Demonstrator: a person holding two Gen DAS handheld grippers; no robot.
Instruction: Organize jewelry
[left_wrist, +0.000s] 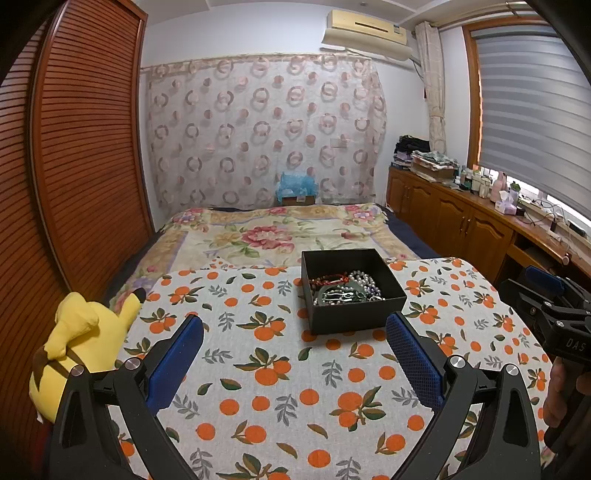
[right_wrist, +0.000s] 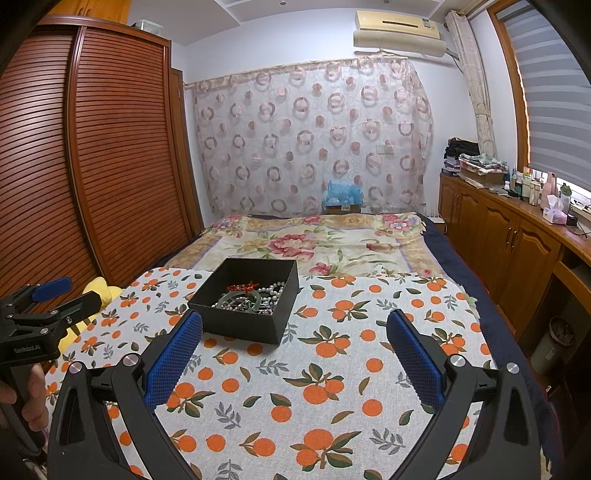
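Note:
A black open box (left_wrist: 354, 312) (right_wrist: 240, 323) stands on the orange-print cloth (left_wrist: 277, 387) (right_wrist: 332, 369). Inside lies tangled jewelry (left_wrist: 345, 290) (right_wrist: 251, 295): a pearl strand, a red piece, green and dark beads. My left gripper (left_wrist: 295, 321) is open above the cloth, its blue pads (left_wrist: 177, 358) wide apart, the box just ahead and to the right. My right gripper (right_wrist: 295, 317) is open too, with the box ahead on its left, near the left pad (right_wrist: 173, 358). Nothing is between either pair of fingers.
A yellow plush toy (left_wrist: 85, 339) (right_wrist: 99, 291) lies at the cloth's left edge. A floral bedspread (left_wrist: 277, 232) stretches beyond the box. A slatted wooden wardrobe (left_wrist: 81, 166) stands left, wooden cabinets (right_wrist: 517, 251) with bottles right. A hand holds each gripper's handle at the frame edges.

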